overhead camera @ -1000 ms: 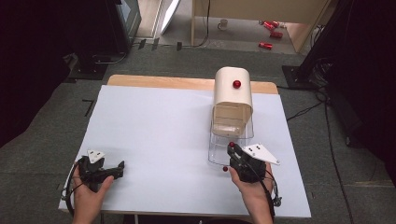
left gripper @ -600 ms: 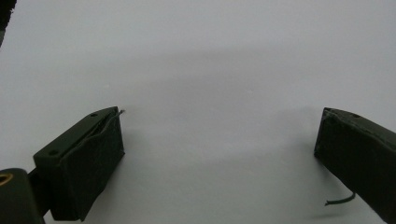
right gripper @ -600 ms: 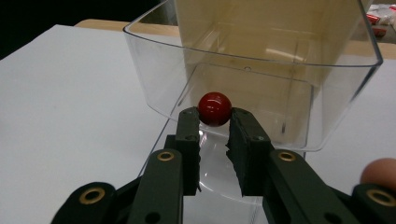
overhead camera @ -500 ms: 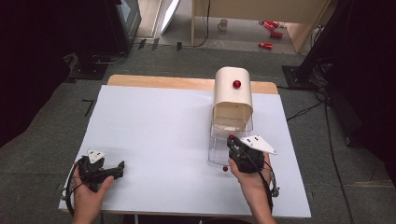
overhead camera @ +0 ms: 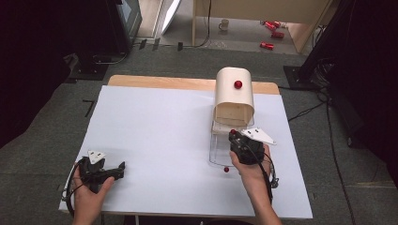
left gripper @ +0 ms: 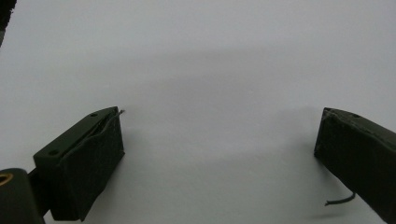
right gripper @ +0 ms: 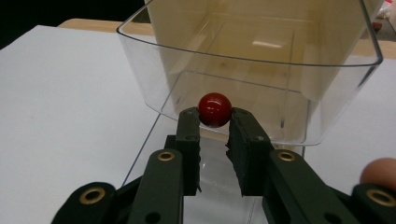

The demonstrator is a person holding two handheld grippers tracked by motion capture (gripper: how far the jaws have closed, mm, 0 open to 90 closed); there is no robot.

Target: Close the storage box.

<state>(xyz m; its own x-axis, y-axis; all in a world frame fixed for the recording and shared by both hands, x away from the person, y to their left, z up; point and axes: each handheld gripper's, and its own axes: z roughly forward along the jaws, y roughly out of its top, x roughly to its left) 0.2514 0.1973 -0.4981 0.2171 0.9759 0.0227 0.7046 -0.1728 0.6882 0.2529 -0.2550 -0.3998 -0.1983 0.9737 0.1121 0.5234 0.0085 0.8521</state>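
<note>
Right gripper view: right claw (right gripper: 215, 122) clamped on red knob (right gripper: 215, 109) of clear drawer (right gripper: 261, 70) — draw straight, level; left claw (left gripper: 219, 154) apart, idle on surface (left gripper: 210, 60).

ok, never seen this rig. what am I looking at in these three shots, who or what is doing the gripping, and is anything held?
No robot arm here: a person holds a two-jaw black gripper in each hand. The high view looks down from above the person's side of the white-covered table; the other two pictures come from cameras riding on each gripper, looking along its jaws.

On the table stands a beige rounded bin with a red knob on top, and a clear plastic drawer partly pulled out of it toward the person. Another small red ball lies in front.

The right gripper is shut on the small red ball handle at the drawer's front. The left gripper rests open over bare table, holding nothing.
</note>
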